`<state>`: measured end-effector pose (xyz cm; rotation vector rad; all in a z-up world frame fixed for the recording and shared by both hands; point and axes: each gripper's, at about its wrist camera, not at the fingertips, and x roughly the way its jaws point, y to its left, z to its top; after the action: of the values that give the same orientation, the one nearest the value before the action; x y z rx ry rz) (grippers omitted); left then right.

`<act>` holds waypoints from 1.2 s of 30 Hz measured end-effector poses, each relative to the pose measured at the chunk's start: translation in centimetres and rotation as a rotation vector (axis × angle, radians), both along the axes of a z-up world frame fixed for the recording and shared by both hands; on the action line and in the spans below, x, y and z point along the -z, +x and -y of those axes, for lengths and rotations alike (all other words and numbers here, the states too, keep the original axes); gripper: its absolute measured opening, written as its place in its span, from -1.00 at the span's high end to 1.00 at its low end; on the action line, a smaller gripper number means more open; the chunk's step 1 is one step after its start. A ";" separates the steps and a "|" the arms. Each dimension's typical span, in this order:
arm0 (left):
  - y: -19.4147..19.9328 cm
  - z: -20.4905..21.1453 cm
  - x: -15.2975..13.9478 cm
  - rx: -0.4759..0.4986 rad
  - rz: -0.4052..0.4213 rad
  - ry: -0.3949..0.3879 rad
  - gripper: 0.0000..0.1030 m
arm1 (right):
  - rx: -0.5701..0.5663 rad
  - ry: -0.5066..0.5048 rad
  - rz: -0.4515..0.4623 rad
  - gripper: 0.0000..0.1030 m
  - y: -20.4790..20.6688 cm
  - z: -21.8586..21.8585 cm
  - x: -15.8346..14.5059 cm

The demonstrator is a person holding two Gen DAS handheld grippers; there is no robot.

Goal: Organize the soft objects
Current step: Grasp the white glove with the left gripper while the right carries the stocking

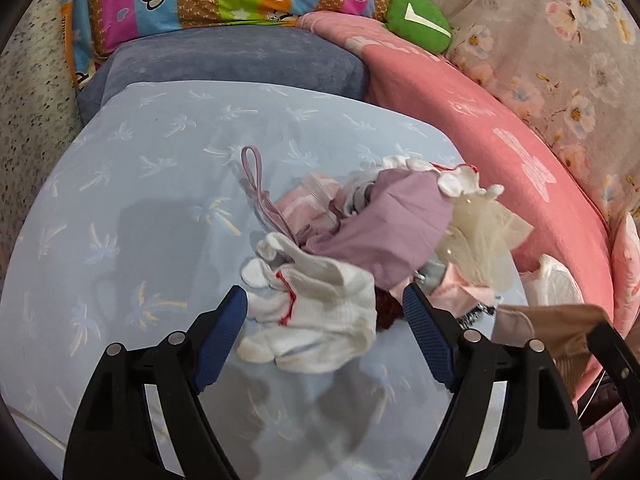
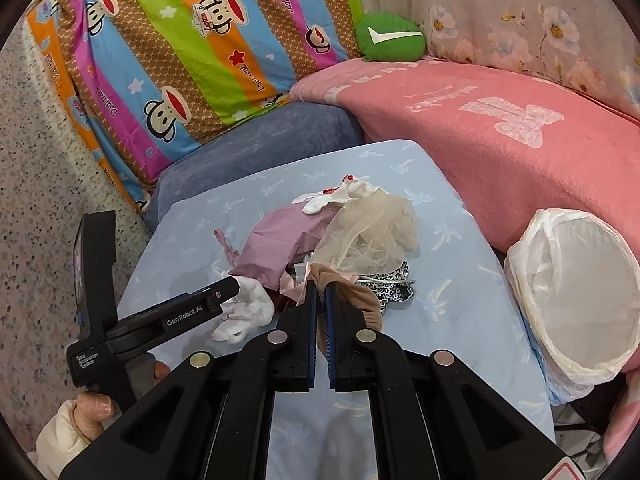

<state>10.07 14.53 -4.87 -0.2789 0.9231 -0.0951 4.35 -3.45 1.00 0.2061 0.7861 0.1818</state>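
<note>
A heap of soft items lies on a light blue palm-print cushion. It holds white socks, a purple cloth with a looped strap, and a cream mesh piece. My left gripper is open, its blue pads on either side of the white socks and just above them. My right gripper is shut on a tan cloth at the near edge of the heap. That tan cloth also shows at the lower right of the left wrist view. A leopard-print item lies beside it.
A bin lined with a white bag stands open at the cushion's right edge. Behind are a grey-blue pillow, a striped cartoon pillow, a pink blanket and a green plush. A hand holds the left gripper.
</note>
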 end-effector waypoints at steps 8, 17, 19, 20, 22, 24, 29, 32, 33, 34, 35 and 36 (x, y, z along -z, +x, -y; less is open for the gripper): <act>1.4 0.9 1.4 0.017 -0.060 0.004 0.54 | 0.002 0.001 -0.025 0.93 0.4 0.0 0.7; -1.3 1.4 -0.9 0.049 -0.025 0.008 0.87 | 0.012 0.023 -0.006 0.93 -0.6 0.7 -0.4; -2.3 2.0 -2.0 0.072 -0.007 0.003 0.87 | 0.018 0.028 0.008 0.93 -0.9 1.1 -0.9; -2.4 2.3 -2.4 0.082 -0.001 0.001 0.87 | 0.023 0.030 0.017 0.93 -1.1 1.3 -1.2; -3.1 3.2 -3.5 0.109 0.021 -0.005 0.87 | 0.036 0.033 0.031 0.93 -1.4 1.9 -1.8; -3.3 4.1 -4.5 0.135 0.038 -0.009 0.87 | 0.049 0.035 0.045 0.93 -1.7 2.6 -2.3; -3.7 7.5 -7.0 0.225 0.096 -0.002 0.86 | 0.104 0.040 0.081 0.93 -2.4 5.1 -3.6; -3.8 9.9 -8.0 0.284 0.127 0.002 0.86 | 0.146 0.038 0.101 0.93 -2.8 7.0 -4.3; -3.7 11.0 -8.4 0.310 0.138 0.003 0.86 | 0.161 0.034 0.108 0.93 -2.9 7.6 -4.4; -3.6 11.7 -8.6 0.327 0.143 0.004 0.86 | 0.181 0.029 0.115 0.93 -3.1 8.4 -4.6; -3.6 12.6 -8.8 0.348 0.150 0.005 0.86 | 0.196 0.029 0.119 0.93 -3.2 9.2 -4.8; -3.5 13.5 -9.0 0.367 0.154 0.007 0.86 | 0.212 0.032 0.123 0.93 -3.4 9.9 -4.8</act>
<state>6.53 1.07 4.10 -0.0917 0.8125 -0.4454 0.99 -13.39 5.84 0.3044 0.6344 0.0062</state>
